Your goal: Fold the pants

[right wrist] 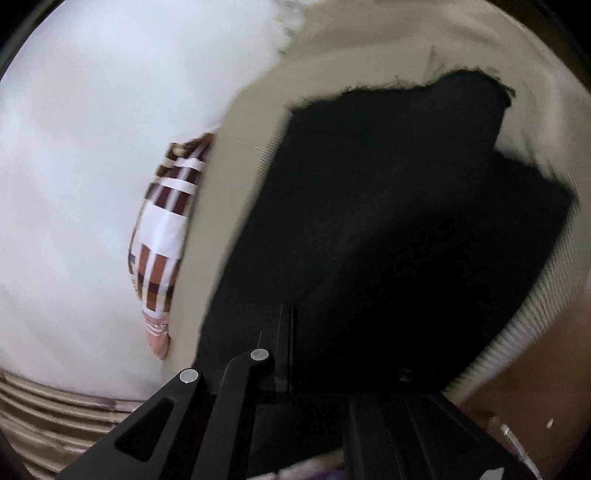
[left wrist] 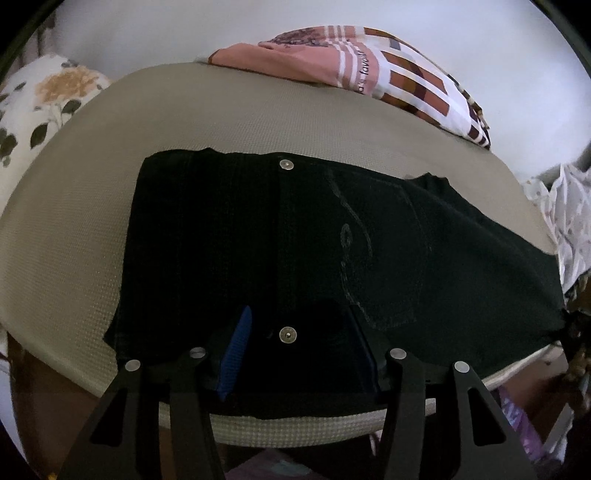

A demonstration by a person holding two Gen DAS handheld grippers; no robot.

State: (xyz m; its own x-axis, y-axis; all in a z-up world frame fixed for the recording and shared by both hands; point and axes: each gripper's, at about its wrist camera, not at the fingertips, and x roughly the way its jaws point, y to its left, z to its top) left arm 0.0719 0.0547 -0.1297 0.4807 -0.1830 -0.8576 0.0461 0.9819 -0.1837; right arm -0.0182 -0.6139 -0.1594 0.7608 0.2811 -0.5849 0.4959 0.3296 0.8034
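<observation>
Our left gripper (left wrist: 295, 343) hangs low over the near edge of the black pants (left wrist: 332, 240), and its two fingers (left wrist: 236, 350) stand apart on either side of the waistband, where a metal button (left wrist: 287, 334) sits between them. We cannot tell whether the pads press the cloth or merely straddle it. Our right gripper (right wrist: 286, 354) has its fingers drawn together; the picture is blurred, and against the dark cloth we cannot make out whether any fabric is pinched between them.

The pants lie folded and flat on the worktop (left wrist: 221, 118), a broad dark block running across it, with one leg reaching toward the right edge in the left wrist view. A second metal button (left wrist: 286, 164) shows at the far edge of the cloth, and pale stitching curves over a pocket. In the right wrist view the pants (right wrist: 388, 203) fill the middle, their far edge ragged in outline.

The worktop is covered in a beige textured mat. At its far side rests a folded garment (left wrist: 369, 70) in pink, white and brown checks. A floral cushion (left wrist: 40, 99) sits to the left, and a white wall (left wrist: 147, 29) rises behind.
</observation>
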